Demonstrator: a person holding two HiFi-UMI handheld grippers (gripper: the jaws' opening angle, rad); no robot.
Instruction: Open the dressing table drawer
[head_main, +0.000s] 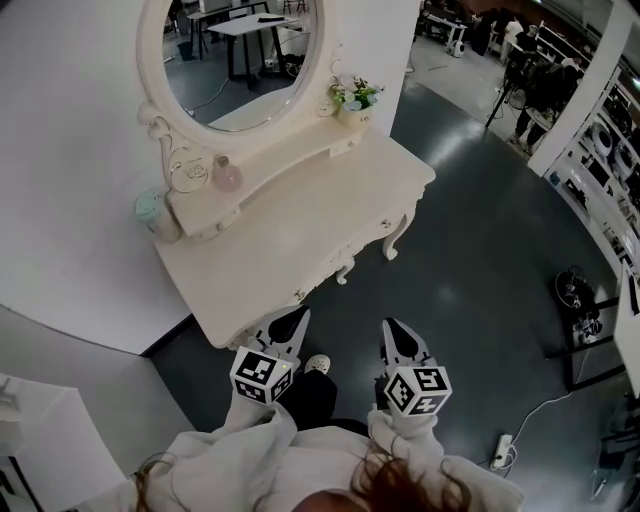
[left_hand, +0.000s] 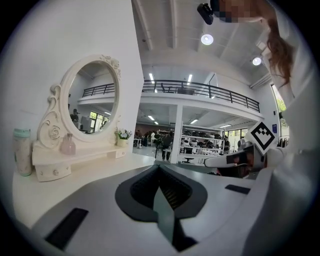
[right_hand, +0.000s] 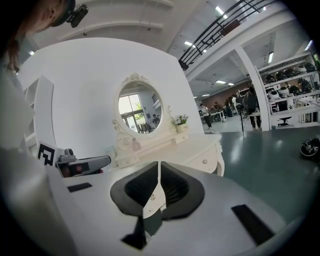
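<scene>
Drawer (right_hand: 202, 160) shut in the front of the dressing table (head_main: 300, 225); neither claw on it
Left gripper (head_main: 291, 322) jaws pressed together, empty, tips by the table's front edge; right gripper (head_main: 397, 333) jaws pressed together, empty, over the dark floor (head_main: 480, 260) just beside the table

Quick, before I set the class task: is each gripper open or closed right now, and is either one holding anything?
Left gripper: closed, holding nothing.
Right gripper: closed, holding nothing.
</scene>
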